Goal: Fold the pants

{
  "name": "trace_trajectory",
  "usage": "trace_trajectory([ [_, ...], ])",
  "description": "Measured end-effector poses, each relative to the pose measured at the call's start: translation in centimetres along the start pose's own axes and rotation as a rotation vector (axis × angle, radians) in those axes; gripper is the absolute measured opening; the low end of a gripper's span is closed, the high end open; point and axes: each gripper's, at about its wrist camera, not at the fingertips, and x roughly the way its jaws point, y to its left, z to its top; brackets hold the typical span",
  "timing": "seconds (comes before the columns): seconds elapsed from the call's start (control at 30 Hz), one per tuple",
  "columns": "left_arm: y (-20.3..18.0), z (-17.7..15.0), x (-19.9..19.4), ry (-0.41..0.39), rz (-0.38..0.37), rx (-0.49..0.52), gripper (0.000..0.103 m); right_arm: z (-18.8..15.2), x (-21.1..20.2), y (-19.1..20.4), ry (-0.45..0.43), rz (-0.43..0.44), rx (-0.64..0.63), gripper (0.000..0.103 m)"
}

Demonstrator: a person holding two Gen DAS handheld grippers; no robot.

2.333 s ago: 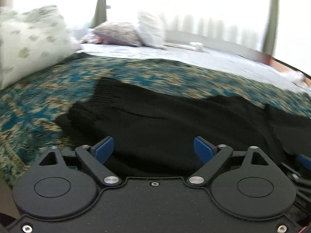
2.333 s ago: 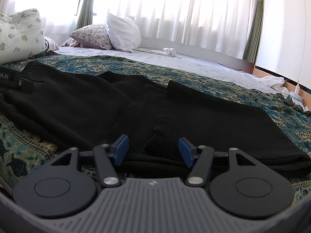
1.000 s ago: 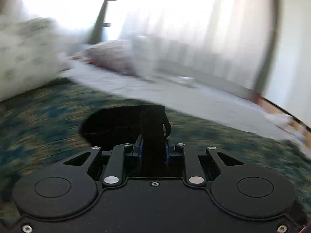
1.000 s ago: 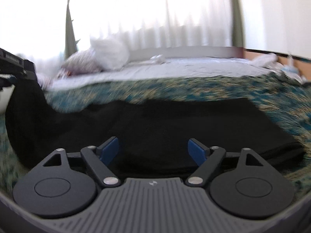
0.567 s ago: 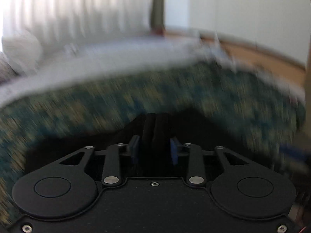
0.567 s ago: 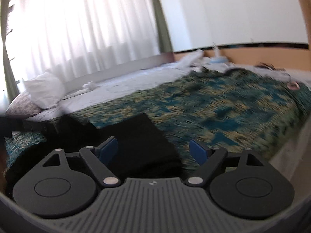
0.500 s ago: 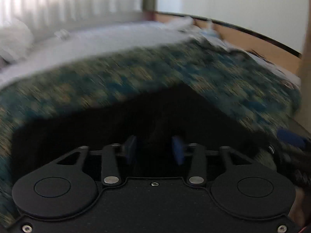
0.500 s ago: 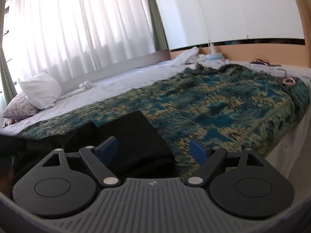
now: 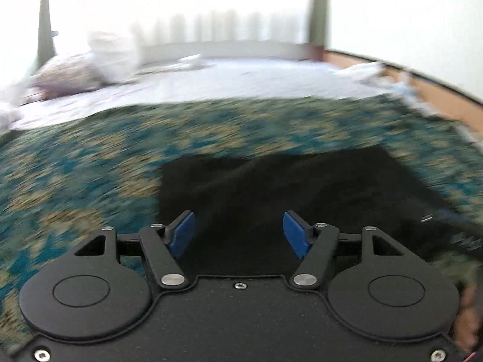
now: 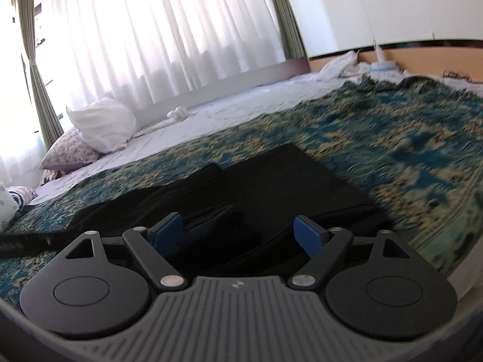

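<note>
The black pants (image 9: 289, 193) lie folded over on the patterned teal bedspread (image 9: 90, 163). In the left wrist view my left gripper (image 9: 238, 232) hovers just over their near edge. Its jaws are opening and the blue pads press on nothing. In the right wrist view the same pants (image 10: 271, 193) spread out in layered folds ahead. My right gripper (image 10: 238, 235) stands open over their near part, with dark cloth below the gap but not pinched. The left view is blurred.
White and floral pillows (image 10: 99, 129) lie at the far left near the curtained window (image 10: 169, 30). A white sheet (image 10: 241, 102) covers the far side of the bed. The bed's edge (image 10: 459, 268) drops off at the right. Loose white cloth (image 10: 344, 63) lies by the wooden wall trim.
My left gripper carried a bunch of the pants across to the right, lowered it and let go as its jaws spread. My right gripper stayed open and swung with its view toward the bed's right side.
</note>
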Motion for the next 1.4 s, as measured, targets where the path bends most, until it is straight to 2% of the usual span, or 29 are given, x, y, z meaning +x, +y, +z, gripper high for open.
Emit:
trace_trajectory([
  [0.07,0.9,-1.1,0.7,0.021,0.042,-0.014,0.061,-0.2,0.2,0.7,0.007,-0.009,0.007,0.090],
  [0.17,1.7,-3.0,1.3,0.065,0.048,-0.018,0.060,-0.2,-1.0,2.1,-0.070,-0.080,-0.034,0.090],
  [0.23,1.6,-4.0,1.4,0.030,0.048,-0.011,0.061,-0.1,-2.0,3.2,-0.143,-0.106,-0.088,0.090],
  [0.3,1.3,-4.5,1.4,0.012,0.054,0.003,0.061,0.3,-2.1,3.9,-0.167,-0.096,-0.119,0.090],
  [0.4,1.1,-4.8,1.7,0.005,0.049,-0.010,0.061,0.7,-0.3,3.7,-0.084,-0.089,-0.066,0.090],
  [0.5,1.2,-4.9,1.9,0.000,0.040,-0.021,0.061,0.1,1.8,2.1,0.027,-0.120,0.116,0.090],
  [0.57,1.3,-5.1,1.8,-0.005,0.036,-0.023,0.061,-0.4,2.5,1.4,0.065,-0.115,0.189,0.090],
  [0.63,1.3,-5.1,1.8,-0.009,0.032,-0.025,0.061,-0.7,2.5,1.9,0.058,-0.128,0.173,0.091],
  [0.73,1.5,-5.3,1.8,-0.016,0.025,-0.032,0.062,-0.9,2.6,2.5,0.098,-0.050,0.185,0.090],
  [0.9,1.7,-5.4,1.8,-0.020,0.013,-0.041,0.062,-0.9,2.3,2.2,0.141,0.071,0.296,0.080],
  [0.93,1.7,-5.4,1.8,-0.021,0.012,-0.042,0.062,-0.8,2.3,2.1,0.152,0.074,0.310,0.073],
  [1.03,1.7,-5.4,1.8,-0.026,0.013,-0.044,0.062,-0.3,2.5,2.4,0.153,0.056,0.278,0.065],
  [1.1,1.6,-5.4,1.8,-0.026,0.013,-0.044,0.062,0.0,3.3,2.4,0.159,0.005,0.241,0.057],
  [1.17,1.6,-5.4,1.8,-0.023,0.013,-0.044,0.062,0.3,4.5,2.2,0.165,-0.015,0.241,0.043],
  [1.27,1.5,-5.1,1.6,-0.011,0.006,-0.053,0.062,1.1,5.8,2.3,0.175,-0.035,0.211,0.032],
  [1.33,1.4,-4.6,1.3,0.007,0.000,-0.050,0.060,2.2,5.4,2.9,0.146,-0.042,0.133,0.029],
  [1.4,1.2,-4.1,0.6,0.005,-0.014,-0.045,0.058,3.2,4.1,3.5,0.053,-0.066,0.018,0.028],
])
